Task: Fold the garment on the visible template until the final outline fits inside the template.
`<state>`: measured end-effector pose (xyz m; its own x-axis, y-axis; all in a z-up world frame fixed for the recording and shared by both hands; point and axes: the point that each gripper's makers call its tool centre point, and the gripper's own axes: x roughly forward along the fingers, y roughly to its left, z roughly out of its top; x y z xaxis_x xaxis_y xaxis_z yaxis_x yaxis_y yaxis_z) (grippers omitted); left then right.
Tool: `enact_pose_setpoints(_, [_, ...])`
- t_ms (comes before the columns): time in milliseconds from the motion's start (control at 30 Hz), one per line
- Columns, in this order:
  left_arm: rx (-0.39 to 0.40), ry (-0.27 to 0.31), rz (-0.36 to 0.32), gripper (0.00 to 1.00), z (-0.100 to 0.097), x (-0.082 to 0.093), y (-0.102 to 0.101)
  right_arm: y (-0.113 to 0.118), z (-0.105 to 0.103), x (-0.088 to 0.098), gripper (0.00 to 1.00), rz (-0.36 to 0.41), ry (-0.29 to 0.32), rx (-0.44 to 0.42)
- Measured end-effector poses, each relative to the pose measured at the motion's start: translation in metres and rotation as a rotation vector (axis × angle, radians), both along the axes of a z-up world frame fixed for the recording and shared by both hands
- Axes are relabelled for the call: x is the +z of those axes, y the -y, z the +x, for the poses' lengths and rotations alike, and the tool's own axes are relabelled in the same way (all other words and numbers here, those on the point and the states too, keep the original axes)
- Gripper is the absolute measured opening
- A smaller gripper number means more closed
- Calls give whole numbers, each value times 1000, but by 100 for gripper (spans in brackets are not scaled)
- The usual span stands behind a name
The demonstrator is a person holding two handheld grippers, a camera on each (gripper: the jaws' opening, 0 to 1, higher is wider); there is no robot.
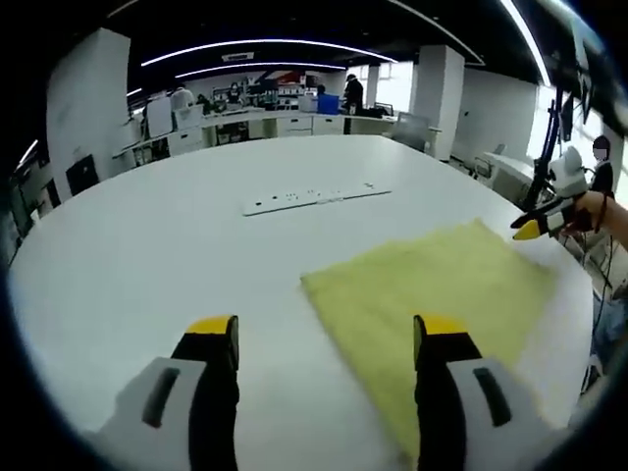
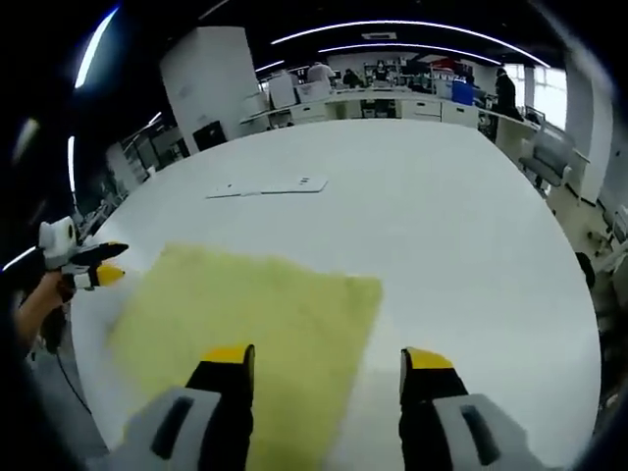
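Your left gripper view looked out low over the white table (image 1: pixel 147 255), facing the far office desks, with the yellow garment (image 1: pixel 442 294) close ahead and to its right. Your right gripper view looked from the opposite side, the same garment (image 2: pixel 245 314) close ahead and to its left. Both views shared the garment, the table (image 2: pixel 461 226) and the white strip (image 1: pixel 316 197) (image 2: pixel 267 186) lying farther out.
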<state>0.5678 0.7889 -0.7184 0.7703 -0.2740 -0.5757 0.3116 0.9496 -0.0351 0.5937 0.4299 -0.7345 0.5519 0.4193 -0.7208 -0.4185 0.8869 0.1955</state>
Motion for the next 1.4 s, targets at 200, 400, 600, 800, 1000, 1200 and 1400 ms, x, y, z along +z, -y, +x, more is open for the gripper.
enact_pose_setpoints(200, [-29,-8,-34,71,-23,1,4,-2,-28,4,59,22,-17,46])
enact_pose_setpoints(400, [-93,-27,-22,70,-48,-4,10,-3,-52,5,58,26,-27,98])
enact_pose_setpoints(600, [-128,-57,-27,64,-71,-13,13,0,-76,-2,54,-15,-43,168])
enact_pose_setpoints(800, [-154,-75,-27,58,-86,-20,19,1,-92,-4,48,-13,-52,204])
enact_pose_setpoints(1000, [-176,-87,-33,49,-96,-25,27,2,-103,-7,43,-19,-51,238])
enact_pose_setpoints(1200, [-203,-113,-19,36,-105,-34,31,6,-112,-17,31,-40,-55,267])
enact_pose_setpoints(1400, [-217,-137,-12,26,-109,-41,34,12,-113,-22,18,-61,-41,271])
